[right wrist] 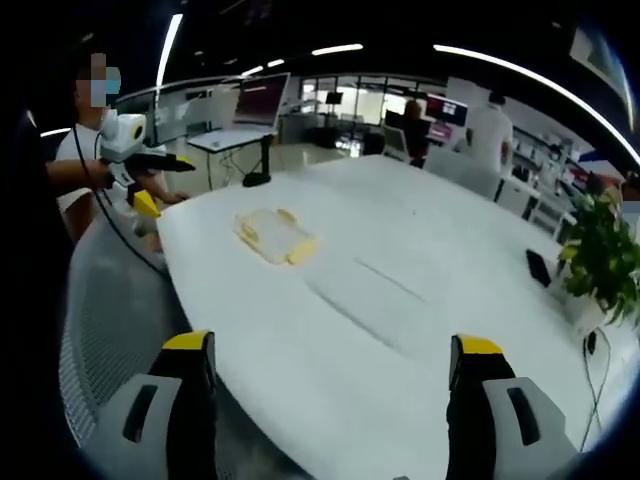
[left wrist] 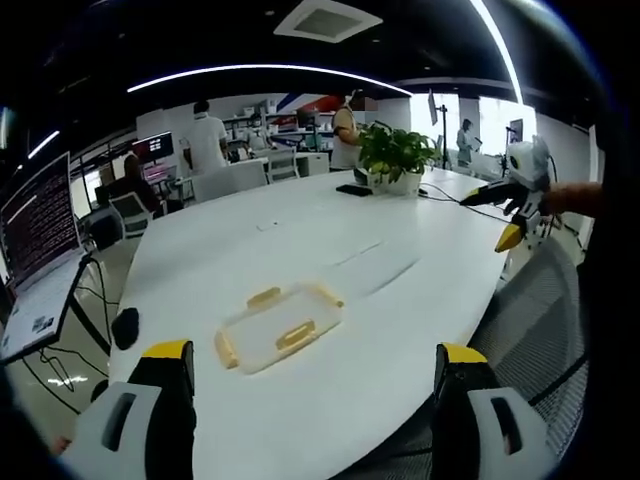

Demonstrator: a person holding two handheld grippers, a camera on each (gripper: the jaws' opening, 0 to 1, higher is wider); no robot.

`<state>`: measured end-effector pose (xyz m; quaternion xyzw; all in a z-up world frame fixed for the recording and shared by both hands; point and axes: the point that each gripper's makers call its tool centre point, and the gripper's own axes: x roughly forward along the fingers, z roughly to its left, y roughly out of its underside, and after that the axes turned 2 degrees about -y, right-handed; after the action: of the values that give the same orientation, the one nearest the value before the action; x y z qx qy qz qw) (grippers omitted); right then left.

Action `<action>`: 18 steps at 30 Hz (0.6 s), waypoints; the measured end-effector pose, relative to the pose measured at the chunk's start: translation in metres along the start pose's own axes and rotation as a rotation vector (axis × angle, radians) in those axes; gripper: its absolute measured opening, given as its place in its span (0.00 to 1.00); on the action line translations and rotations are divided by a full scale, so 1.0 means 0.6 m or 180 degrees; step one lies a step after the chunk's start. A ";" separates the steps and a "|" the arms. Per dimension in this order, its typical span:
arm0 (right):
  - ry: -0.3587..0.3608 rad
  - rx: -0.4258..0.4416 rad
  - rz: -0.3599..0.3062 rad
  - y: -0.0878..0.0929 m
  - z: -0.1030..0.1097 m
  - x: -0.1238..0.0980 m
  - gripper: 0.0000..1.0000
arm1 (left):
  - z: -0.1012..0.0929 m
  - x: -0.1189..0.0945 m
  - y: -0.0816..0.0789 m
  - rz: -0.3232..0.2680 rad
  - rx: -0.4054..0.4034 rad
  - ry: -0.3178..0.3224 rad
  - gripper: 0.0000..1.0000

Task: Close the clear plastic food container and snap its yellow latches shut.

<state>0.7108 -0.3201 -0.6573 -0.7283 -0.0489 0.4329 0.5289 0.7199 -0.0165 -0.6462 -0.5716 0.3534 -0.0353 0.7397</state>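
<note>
Both grippers' jaws stand wide apart, holding nothing: left gripper point(left wrist: 313, 375), right gripper point(right wrist: 335, 365). Beyond, on the white table point(left wrist: 400, 230), the clear plastic food container point(left wrist: 278, 326) lies flat with 4 yellow latches point(left wrist: 295, 334) showing, probably awaiting approach.

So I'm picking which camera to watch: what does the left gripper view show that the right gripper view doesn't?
The left gripper view alone has a red-lit monitor at its left edge and a small black object at the table's near rim. The right gripper view alone has an open laptop on a far desk and a flat black device near the plant. Both share the white oval table, the clear plastic food container with yellow latches lying on it, the green potted plant, and each view's own open claw, far from the container.
</note>
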 end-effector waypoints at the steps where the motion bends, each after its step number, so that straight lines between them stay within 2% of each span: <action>1: -0.0026 -0.0013 0.0011 0.000 0.001 0.001 0.95 | 0.000 0.000 0.000 0.0003 0.0003 0.0010 0.97; 11: -0.0219 -0.0143 0.0057 -0.014 0.006 0.017 0.93 | 0.005 0.009 0.005 0.0088 0.0066 0.0116 0.95; 18: -0.0288 -0.0203 0.0074 -0.019 0.006 0.025 0.92 | 0.013 0.015 0.002 0.0081 0.0058 0.0128 0.94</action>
<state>0.7223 -0.3046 -0.6568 -0.7250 -0.0780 0.4698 0.4976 0.7304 -0.0140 -0.6509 -0.5595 0.3750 -0.0406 0.7380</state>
